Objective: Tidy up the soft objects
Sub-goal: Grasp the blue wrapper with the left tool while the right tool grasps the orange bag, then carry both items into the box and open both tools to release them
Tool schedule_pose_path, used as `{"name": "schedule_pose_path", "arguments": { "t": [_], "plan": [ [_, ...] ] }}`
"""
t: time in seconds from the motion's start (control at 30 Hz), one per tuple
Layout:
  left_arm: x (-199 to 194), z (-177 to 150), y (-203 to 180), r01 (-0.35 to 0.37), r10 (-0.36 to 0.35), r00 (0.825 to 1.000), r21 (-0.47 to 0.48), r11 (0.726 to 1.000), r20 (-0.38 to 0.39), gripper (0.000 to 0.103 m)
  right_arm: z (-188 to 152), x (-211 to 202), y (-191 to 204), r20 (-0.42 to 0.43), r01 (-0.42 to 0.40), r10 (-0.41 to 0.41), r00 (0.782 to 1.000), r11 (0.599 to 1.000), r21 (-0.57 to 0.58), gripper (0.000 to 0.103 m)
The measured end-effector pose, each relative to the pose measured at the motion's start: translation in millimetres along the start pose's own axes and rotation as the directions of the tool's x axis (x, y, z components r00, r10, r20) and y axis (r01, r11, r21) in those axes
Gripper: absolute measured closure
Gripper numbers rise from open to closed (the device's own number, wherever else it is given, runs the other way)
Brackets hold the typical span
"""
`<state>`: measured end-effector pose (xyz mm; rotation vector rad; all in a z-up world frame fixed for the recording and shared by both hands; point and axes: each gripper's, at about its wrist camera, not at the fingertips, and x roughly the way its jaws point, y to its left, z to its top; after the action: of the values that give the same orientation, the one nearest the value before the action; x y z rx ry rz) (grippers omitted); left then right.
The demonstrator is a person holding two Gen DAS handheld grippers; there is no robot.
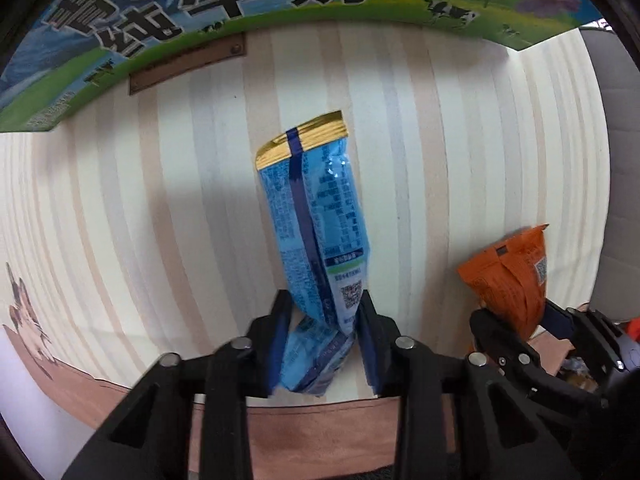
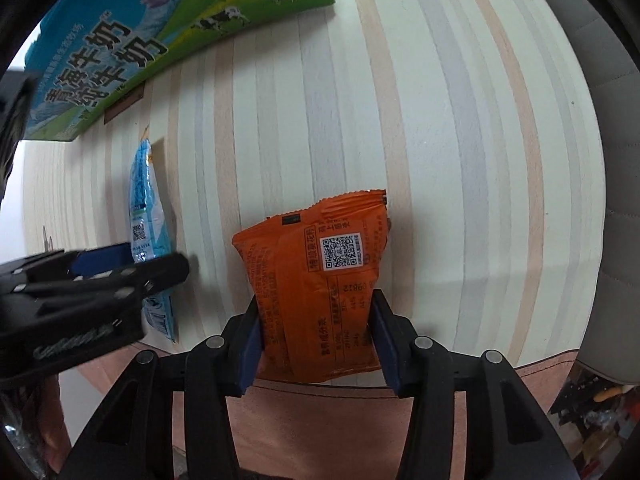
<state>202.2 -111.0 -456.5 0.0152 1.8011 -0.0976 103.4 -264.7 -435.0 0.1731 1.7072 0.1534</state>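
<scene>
My left gripper (image 1: pixel 323 320) is shut on a blue snack packet (image 1: pixel 316 216) with a gold top seam, pinching its lower part; the packet sticks out forward over the striped tablecloth (image 1: pixel 160 200). My right gripper (image 2: pixel 316 320) is shut on an orange snack packet (image 2: pixel 320 272) with a QR code. In the left wrist view the orange packet (image 1: pixel 512 280) and right gripper (image 1: pixel 520 328) show at the lower right. In the right wrist view the blue packet (image 2: pixel 146 208) and left gripper (image 2: pixel 132 276) show at the left.
A green and blue milk carton box (image 1: pixel 240 12) stands at the far side of the table; it also shows in the right wrist view (image 2: pixel 140 40). A grey chair (image 2: pixel 612 160) is beyond the table's right edge. The table's near edge has a brown border (image 1: pixel 320 424).
</scene>
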Motion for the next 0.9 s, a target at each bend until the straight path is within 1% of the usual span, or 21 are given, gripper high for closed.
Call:
{"name": "schedule_pose_path", "arguments": {
  "t": [0.07, 0.13, 0.2, 0.23, 0.27, 0.3, 0.33, 0.37, 0.43, 0.47, 0.5, 0.57, 0.63, 0.67, 0.7, 0.73, 0.77, 0.8, 0.83, 0.87, 0.9],
  "plan": [
    [1, -6, -5, 0.003, -0.003, 1.000, -0.012, 1.000, 0.010, 0.082, 0, -1, 8, 0.004, 0.028, -0.028, 1.000, 0.999, -0.029, 0.052],
    [-4, -22, -1, 0.007, -0.006, 0.999, -0.021, 1.000, 0.032, 0.083, 5, 5, 22, 0.017, 0.056, -0.055, 0.998, 0.997, -0.048, 0.054],
    [-22, -55, -6, 0.014, -0.013, 0.997, -0.017, 1.000, 0.072, 0.083, 3, 2, 28, 0.034, 0.077, -0.075, 0.997, 0.996, -0.054, 0.058],
    [-33, -62, -6, 0.017, -0.016, 0.994, -0.013, 1.000, 0.104, 0.083, 2, -1, 32, 0.046, 0.078, -0.075, 0.996, 0.995, -0.057, 0.058],
    [-46, -62, -2, 0.026, -0.025, 0.991, -0.011, 1.000, 0.133, 0.083, 0, -7, 35, 0.060, 0.070, -0.066, 0.996, 0.996, -0.059, 0.059],
    [-57, -70, -1, 0.042, -0.040, 0.986, -0.010, 0.999, 0.161, 0.083, -2, -18, 38, 0.075, 0.054, -0.049, 0.996, 0.997, -0.063, 0.060],
    [-72, -77, 1, 0.064, -0.060, 0.980, -0.012, 0.998, 0.190, 0.083, -4, -29, 41, 0.092, 0.038, -0.031, 0.995, 0.997, -0.070, 0.060],
    [-92, -84, 3, 0.096, -0.089, 0.970, -0.017, 0.995, 0.228, 0.083, -7, -44, 45, 0.115, 0.018, -0.009, 0.993, 0.997, -0.079, 0.060],
    [-126, -90, 7, 0.136, -0.124, 0.949, -0.022, 0.991, 0.288, 0.083, -10, -78, 54, 0.167, -0.020, 0.036, 0.985, 0.995, -0.101, 0.060],
    [-147, -92, 11, 0.155, -0.140, 0.935, -0.021, 0.988, 0.327, 0.083, -11, -97, 59, 0.195, -0.041, 0.062, 0.979, 0.993, -0.111, 0.060],
    [-164, -90, 13, 0.170, -0.154, 0.920, -0.012, 0.985, 0.361, 0.083, -10, -116, 65, 0.221, -0.058, 0.084, 0.972, 0.991, -0.122, 0.060],
    [-209, -78, 29, 0.199, -0.186, 0.897, 0.010, 0.980, 0.402, 0.083, -5, -153, 76, 0.274, -0.080, 0.117, 0.954, 0.986, -0.144, 0.060],
    [-232, -72, 37, 0.228, -0.216, 0.878, 0.024, 0.973, 0.426, 0.083, 5, -190, 88, 0.324, -0.085, 0.136, 0.936, 0.982, -0.169, 0.060],
    [-242, -66, 41, 0.222, -0.209, 0.871, 0.025, 0.975, 0.445, 0.083, 13, -200, 91, 0.335, -0.089, 0.145, 0.931, 0.980, -0.175, 0.060],
    [-254, -61, 48, 0.205, -0.193, 0.865, 0.025, 0.978, 0.464, 0.083, 22, -212, 97, 0.349, -0.085, 0.145, 0.926, 0.980, -0.182, 0.060],
    [-273, -49, 58, 0.181, -0.168, 0.857, 0.021, 0.983, 0.487, 0.083, 32, -219, 103, 0.363, -0.072, 0.136, 0.922, 0.980, -0.184, 0.060],
    [-287, -36, 65, 0.148, -0.138, 0.852, 0.020, 0.989, 0.504, 0.083, 42, -228, 105, 0.377, -0.055, 0.122, 0.918, 0.981, -0.185, 0.060],
    [-292, -26, 69, 0.129, -0.120, 0.852, 0.019, 0.992, 0.509, 0.083, 55, -234, 108, 0.393, -0.031, 0.102, 0.914, 0.983, -0.183, 0.060],
    [-292, -16, 74, 0.124, -0.111, 0.852, 0.008, 0.992, 0.511, 0.083, 61, -240, 104, 0.401, -0.018, 0.089, 0.912, 0.984, -0.179, 0.060],
    [-291, -3, 81, 0.124, -0.105, 0.857, -0.004, 0.992, 0.504, 0.083, 71, -241, 106, 0.404, -0.007, 0.077, 0.912, 0.985, -0.171, 0.060],
    [-289, 11, 88, 0.129, -0.105, 0.868, -0.015, 0.992, 0.485, 0.083, 88, -239, 105, 0.399, 0.005, 0.061, 0.915, 0.987, -0.162, 0.060]
  ]
}}
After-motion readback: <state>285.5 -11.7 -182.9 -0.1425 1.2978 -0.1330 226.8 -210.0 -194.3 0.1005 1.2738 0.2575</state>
